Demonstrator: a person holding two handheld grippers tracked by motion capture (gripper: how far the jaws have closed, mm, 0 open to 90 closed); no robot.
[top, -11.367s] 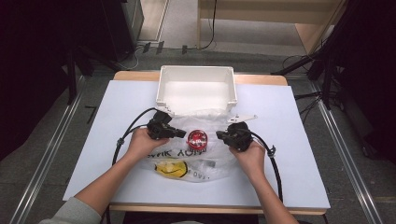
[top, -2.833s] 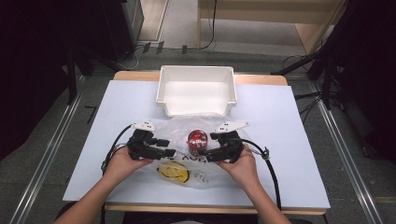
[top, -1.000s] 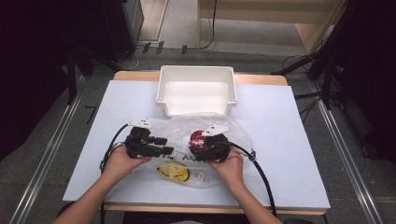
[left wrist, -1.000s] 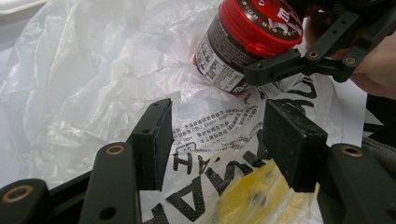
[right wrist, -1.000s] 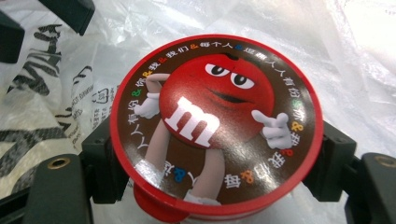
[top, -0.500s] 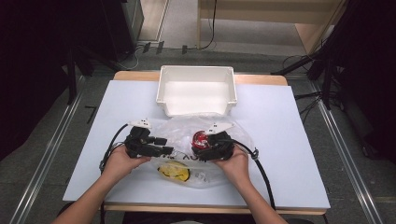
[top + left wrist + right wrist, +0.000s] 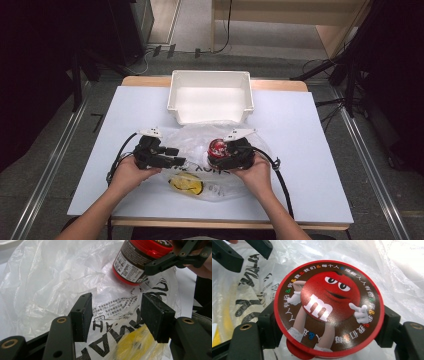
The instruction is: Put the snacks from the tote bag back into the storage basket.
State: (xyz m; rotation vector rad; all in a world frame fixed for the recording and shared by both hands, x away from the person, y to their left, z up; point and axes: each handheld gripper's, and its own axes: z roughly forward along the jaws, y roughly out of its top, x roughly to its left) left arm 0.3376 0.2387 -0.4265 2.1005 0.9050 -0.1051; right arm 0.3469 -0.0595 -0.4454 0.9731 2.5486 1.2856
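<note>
White table top [image 7: 310,150], dark floor around; a white tray [image 7: 210,97] is set at the far edge, and a crumpled clear plastic bag [image 7: 200,145] with black lettering and a yellow patch is spread just in front of it. The red candy jar [image 7: 329,307] is clamped by its sides between the jaws of the right gripper [image 7: 223,156], over the bag's right half, lid tilted toward that gripper's camera. The left gripper [image 7: 116,315] is held wide open over the bag's printed part, nothing gripped, near the jar but apart from it.
</note>
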